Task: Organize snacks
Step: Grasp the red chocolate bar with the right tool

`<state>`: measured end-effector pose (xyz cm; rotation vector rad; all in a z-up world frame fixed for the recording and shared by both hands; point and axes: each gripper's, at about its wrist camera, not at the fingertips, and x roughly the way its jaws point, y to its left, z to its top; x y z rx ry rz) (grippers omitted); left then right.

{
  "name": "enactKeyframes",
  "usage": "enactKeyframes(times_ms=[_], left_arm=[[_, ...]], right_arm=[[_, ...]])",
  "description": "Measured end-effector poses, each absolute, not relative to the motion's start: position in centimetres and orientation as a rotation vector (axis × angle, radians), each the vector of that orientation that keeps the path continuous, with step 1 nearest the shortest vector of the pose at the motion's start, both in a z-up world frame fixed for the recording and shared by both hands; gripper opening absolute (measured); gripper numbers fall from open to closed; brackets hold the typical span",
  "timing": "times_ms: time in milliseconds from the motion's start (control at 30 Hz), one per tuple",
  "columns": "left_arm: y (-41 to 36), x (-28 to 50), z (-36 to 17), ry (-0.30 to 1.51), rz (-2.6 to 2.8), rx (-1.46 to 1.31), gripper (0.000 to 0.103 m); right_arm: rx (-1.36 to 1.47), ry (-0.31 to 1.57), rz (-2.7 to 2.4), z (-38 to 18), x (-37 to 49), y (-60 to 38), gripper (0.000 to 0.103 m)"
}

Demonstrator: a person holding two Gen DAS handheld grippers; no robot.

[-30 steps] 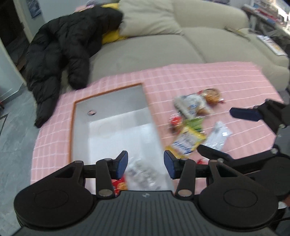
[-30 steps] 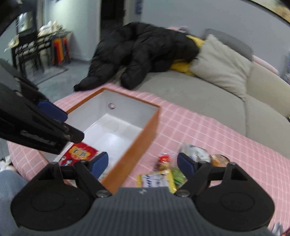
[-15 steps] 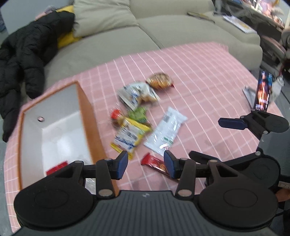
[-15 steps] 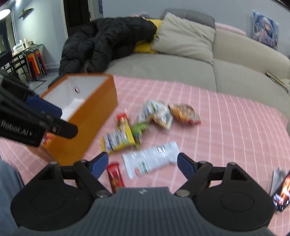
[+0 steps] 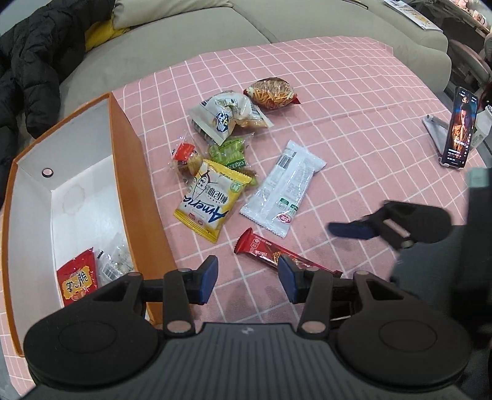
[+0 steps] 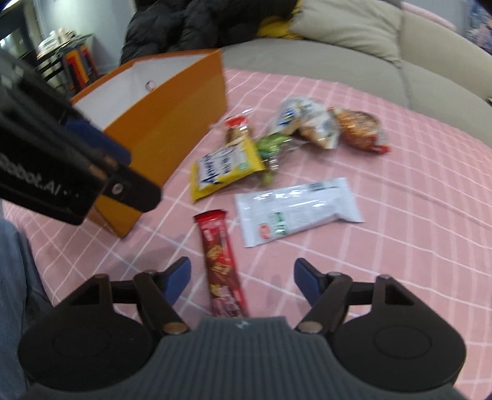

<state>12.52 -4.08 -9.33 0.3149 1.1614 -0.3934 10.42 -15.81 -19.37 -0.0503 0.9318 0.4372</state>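
Observation:
An orange box [image 5: 144,172] with a white inside stands at the left of the pink checked cloth; it also shows in the right wrist view [image 6: 172,123]. A red packet [image 5: 78,278] and a clear packet [image 5: 115,261] lie in it. Loose snacks lie beside it: a yellow bag [image 5: 212,200], a white wrapper [image 5: 283,187], a red bar [image 5: 276,254], a green pack [image 5: 232,152]. My left gripper [image 5: 247,278] is open and empty, just above the red bar's near end. My right gripper [image 6: 243,277] is open and empty, low over the red bar [image 6: 220,255].
A phone on a stand [image 5: 459,129] sits at the cloth's right edge. A beige sofa [image 5: 276,21] with a black jacket [image 5: 27,61] lies behind the table. More snack bags [image 5: 227,115] and an orange-brown pack [image 5: 272,94] lie further back.
Both grippers have swung from the box toward the loose snacks and come lower. The right gripper has closed in on the red bar. Both stayed open.

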Motion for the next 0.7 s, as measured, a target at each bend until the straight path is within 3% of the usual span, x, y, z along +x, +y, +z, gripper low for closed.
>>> enactKeyframes(times_ms=[200,467,533,667,700], left_arm=[[-3.7,13.0,-9.8,1.165,-0.407,0.294,0.052],[-3.6,14.2,-10.4,1.165,-0.386,0.285,0.051],[-3.5,14.3,-10.5,1.166,-0.377,0.293,0.051],[-3.5,14.4,-10.6,1.175,-0.39,0.279,0.051],[-3.6,14.4,-10.7,1.173,-0.392,0.281,0.051]], right_arm=[[-0.104,0.944,0.498,-21.4,12.2,-14.3,0.054],[-0.114,0.961,0.534,-22.2,13.1,-13.6,0.051],[-0.138,0.953,0.529,-22.2,13.1,-13.3,0.046],[-0.173,0.957,0.498,-22.0,13.2,-13.4,0.02],[-0.171,0.966,0.495,-22.0,13.3,-13.6,0.02]])
